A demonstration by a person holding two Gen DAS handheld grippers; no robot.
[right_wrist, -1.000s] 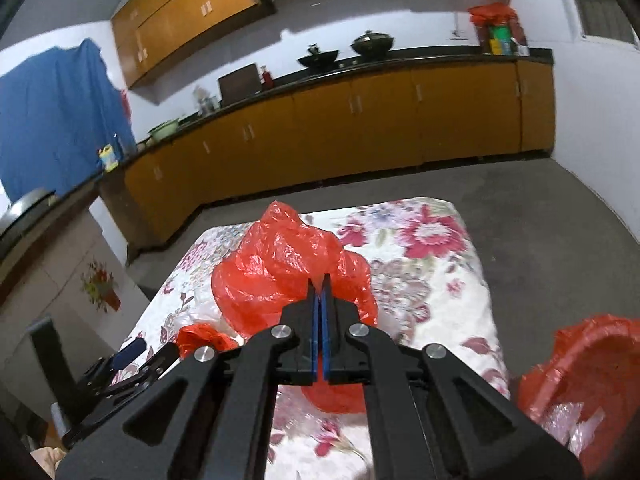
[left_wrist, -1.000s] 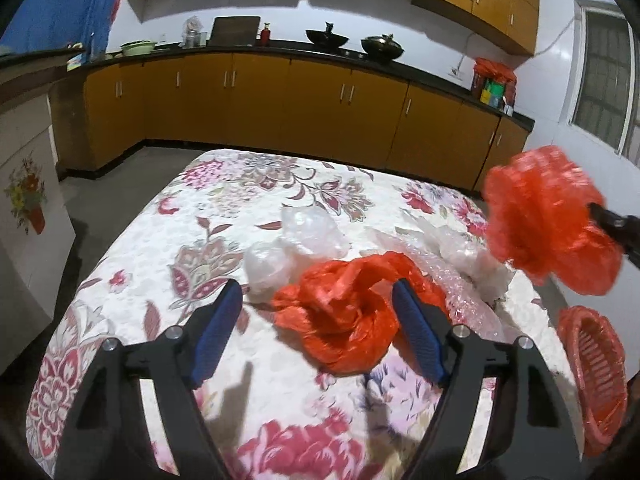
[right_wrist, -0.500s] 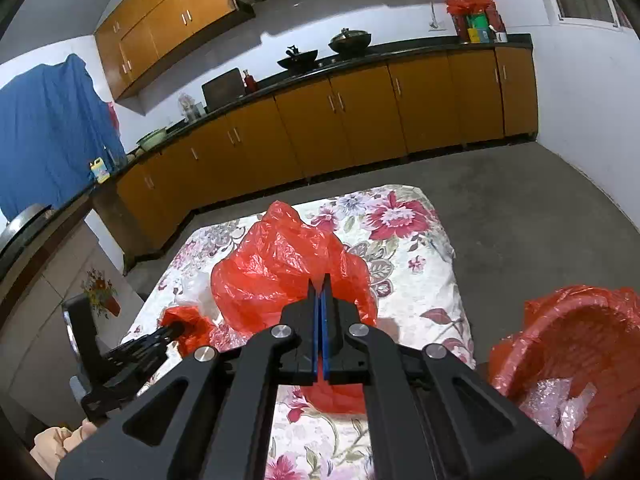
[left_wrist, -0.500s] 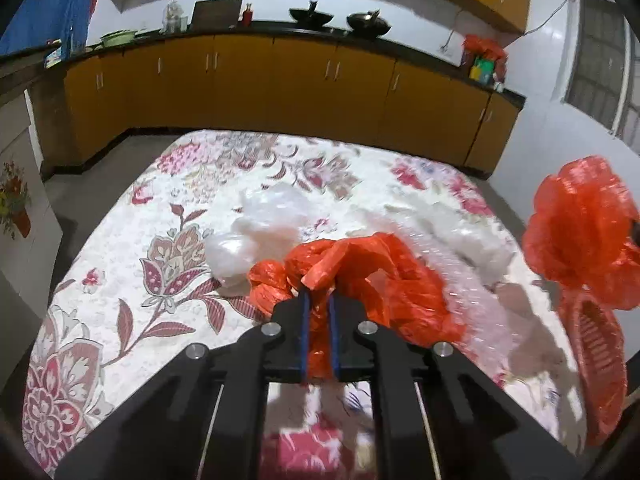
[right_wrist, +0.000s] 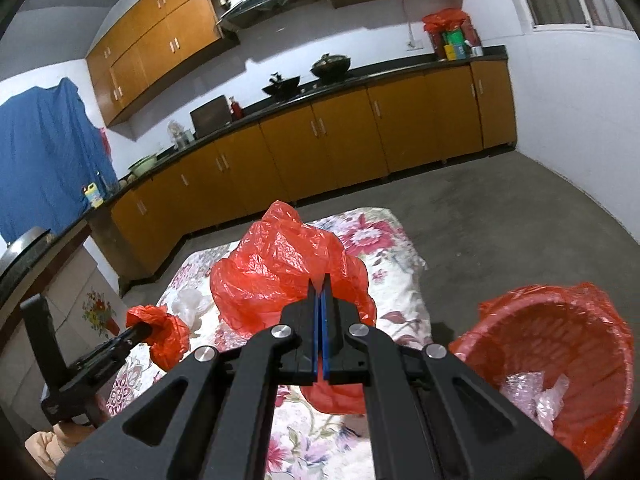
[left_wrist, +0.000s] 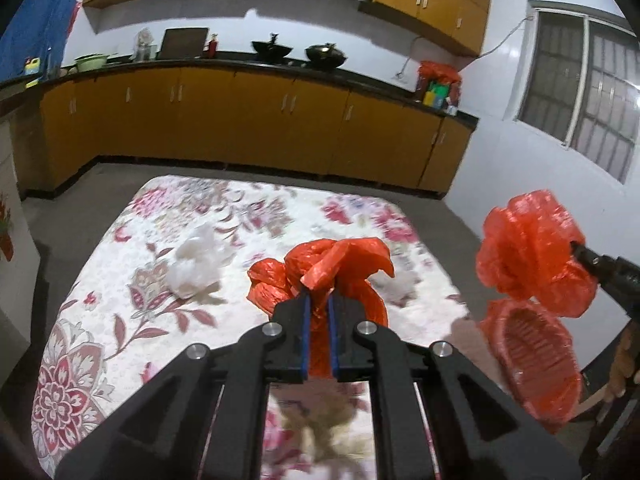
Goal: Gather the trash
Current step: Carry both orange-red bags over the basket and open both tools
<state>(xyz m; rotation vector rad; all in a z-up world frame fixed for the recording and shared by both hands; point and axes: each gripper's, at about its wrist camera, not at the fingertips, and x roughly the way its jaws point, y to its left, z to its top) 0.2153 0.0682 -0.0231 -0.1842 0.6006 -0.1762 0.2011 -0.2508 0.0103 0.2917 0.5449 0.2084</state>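
We see a table under a floral cloth (left_wrist: 168, 240) filling the lower middle of the left wrist view, with a grey floor around it. Orange cabinets (left_wrist: 256, 124) under a dark counter run across the upper half of the frame, more cupboards hang above, and a barred window (left_wrist: 580, 96) sits at the upper right. A blue cloth (right_wrist: 44, 152) hangs at the left edge of the right wrist view.

At centre bottom of the left wrist view, our left gripper (left_wrist: 318, 300) has its jaws nearly pressed together, pinching a crumpled red plastic bag (left_wrist: 340, 264). A white plastic wad (left_wrist: 198, 264) lies on the cloth to the left of centre.

In the right wrist view our right gripper (right_wrist: 321, 280), at centre bottom, is clamped tight on a second red bag (right_wrist: 276, 276) that billows above the fingertips. At lower right stands a red-lined basket (right_wrist: 592, 332) beside the table, with clear wrappers (right_wrist: 536, 392) inside it.
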